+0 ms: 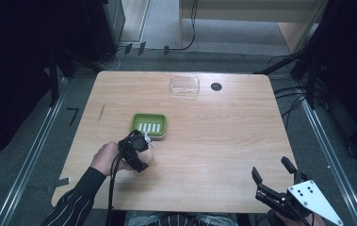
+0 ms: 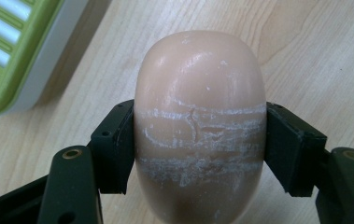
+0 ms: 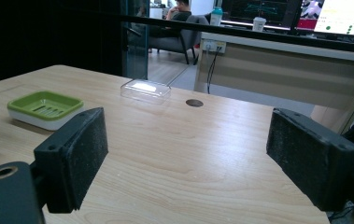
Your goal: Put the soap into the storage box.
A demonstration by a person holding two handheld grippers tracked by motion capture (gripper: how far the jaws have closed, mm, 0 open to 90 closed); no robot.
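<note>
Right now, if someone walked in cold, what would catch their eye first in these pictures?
First, the peach-coloured bar of soap, its surface scuffed white, clamped between the jaws of the left gripper near the table's front left. Next, the green soap dish just beyond it. The right gripper waits open at the front right corner.

High view looks steeply down over the worktop [image 1: 223, 141]. Left gripper view sits tight above the wood. Right gripper view skims low; all three share the green tray [image 1: 149, 123].

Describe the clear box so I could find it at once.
On the wooden table, look to the far edge, beyond the green soap dish. The clear plastic box lies beside a small dark round hole; it alone is see-through.
</note>
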